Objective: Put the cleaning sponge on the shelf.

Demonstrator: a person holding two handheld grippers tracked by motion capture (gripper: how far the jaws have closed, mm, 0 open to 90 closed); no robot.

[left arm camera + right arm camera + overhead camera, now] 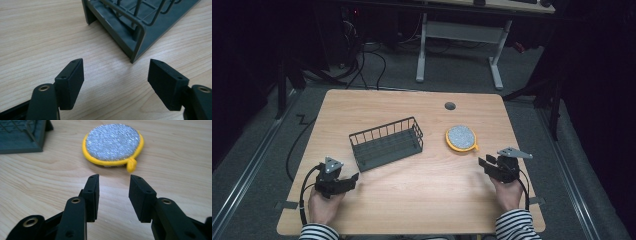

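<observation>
On the wooden table [412, 200], the dark wire basket [387, 143] sits at centre; the yellow-rimmed round scrubber [461, 138] lies at its three o'clock. The left gripper [354, 178] waits at seven o'clock, the right gripper [484, 161] at four.

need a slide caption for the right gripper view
Right gripper, jaws open and empty, faces a round yellow-rimmed scrubbing pad on the wooden table.

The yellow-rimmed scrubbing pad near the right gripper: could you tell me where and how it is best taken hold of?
Probably by the small yellow loop on the scrubbing pad. The pad lies flat on the table, so its rim gives little height, while the loop sticks out toward the right gripper, whose empty jaws face it. Come in low from that near side.
</observation>
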